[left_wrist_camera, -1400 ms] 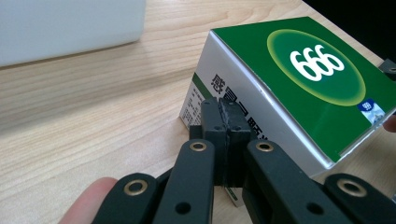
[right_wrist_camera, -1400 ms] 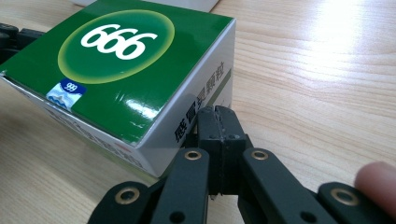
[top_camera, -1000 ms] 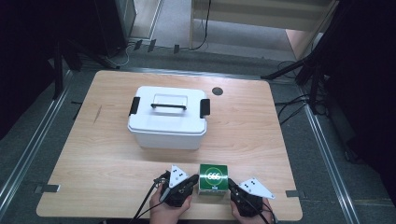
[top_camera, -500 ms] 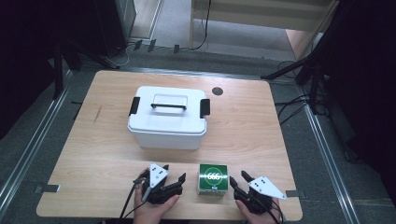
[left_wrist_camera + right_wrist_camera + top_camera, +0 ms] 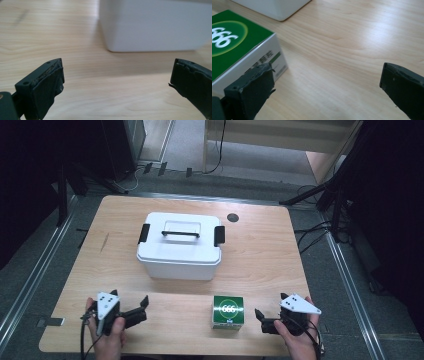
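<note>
A small green carton marked 666 (image 5: 228, 311) stands near the table's front edge. To its left, and apart from it, my left gripper (image 5: 142, 310) points right. Its jaws have just been opening and stand wide with nothing between them. In the left gripper view the left gripper (image 5: 117, 82) faces the wall of a white lidded box (image 5: 155, 25). My right gripper (image 5: 261, 321) lies to the carton's right, pointing left. Its jaws have also just been opening and are empty. In the right gripper view the carton (image 5: 234, 45) sits beside the left fingertip (image 5: 252, 87).
The white box (image 5: 180, 245), with a black handle and side clips, stands mid-table. A round black grommet (image 5: 232, 218) sits behind it in the wooden table (image 5: 280, 260). Dark stands and cables surround the table on the floor.
Both grippers were close against the green carton and have drawn apart from it, the left one to the left and the right one to the right. Both pairs of jaws have opened.
</note>
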